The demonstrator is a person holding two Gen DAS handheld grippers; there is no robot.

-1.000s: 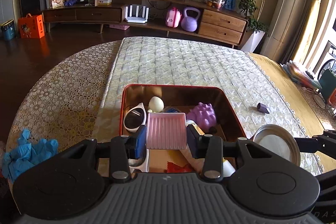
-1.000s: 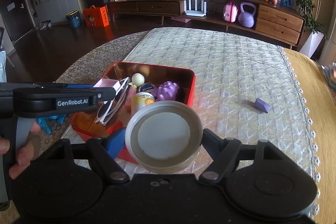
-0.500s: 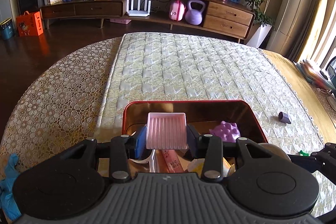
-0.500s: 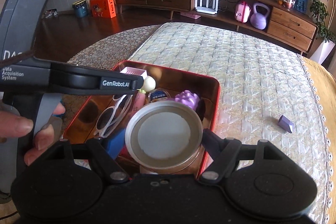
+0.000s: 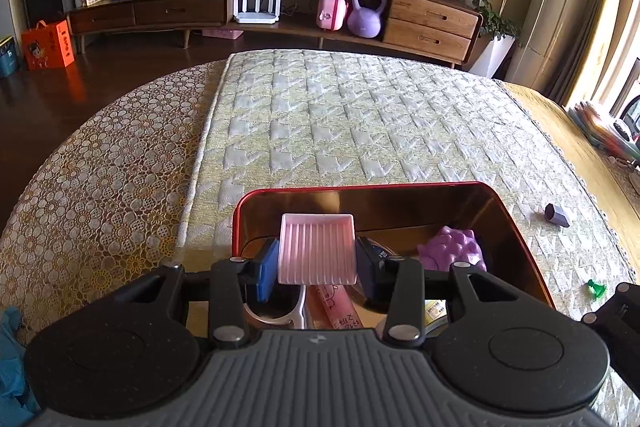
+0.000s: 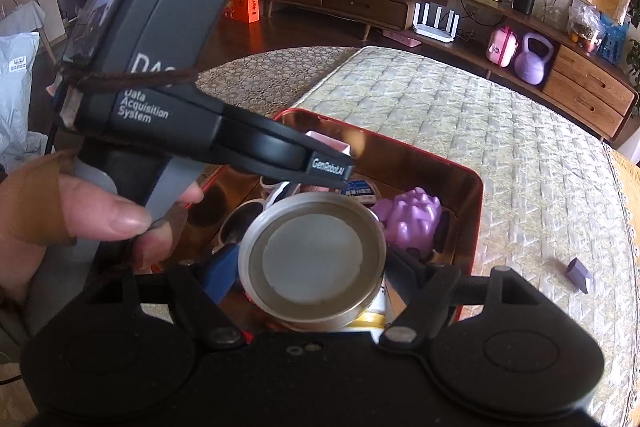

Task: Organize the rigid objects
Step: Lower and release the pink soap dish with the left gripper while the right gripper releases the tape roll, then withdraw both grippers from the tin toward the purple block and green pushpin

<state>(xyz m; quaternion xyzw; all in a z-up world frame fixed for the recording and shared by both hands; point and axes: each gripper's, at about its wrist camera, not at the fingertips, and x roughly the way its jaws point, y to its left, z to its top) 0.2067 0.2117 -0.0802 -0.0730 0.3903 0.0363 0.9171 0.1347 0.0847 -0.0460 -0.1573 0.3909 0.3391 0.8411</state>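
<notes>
- Quilted cloth covers the surface (image 5: 360, 131); on it stands my red tin (image 5: 524, 227), with a sideboard beyond.
- My left claw (image 5: 317, 259) is clamped on the pink ribbed tray (image 5: 317, 247), held above the tin's left half.
- My right claw (image 6: 312, 263) is clamped wide on the round metal lid (image 6: 312, 259), over the tin's near right part.
- Inside lie the purple spiky ball (image 5: 452, 251), white sunglasses (image 5: 280, 311) and a pink tube (image 5: 332, 307).
- I judge placement is next: lower each piece level onto a clear patch, avoid the sunglasses, then release.
- I should stagger the two releases, since the claws crowd each other.
- One small purple block (image 5: 557, 215) waits outside on the cloth.
</notes>
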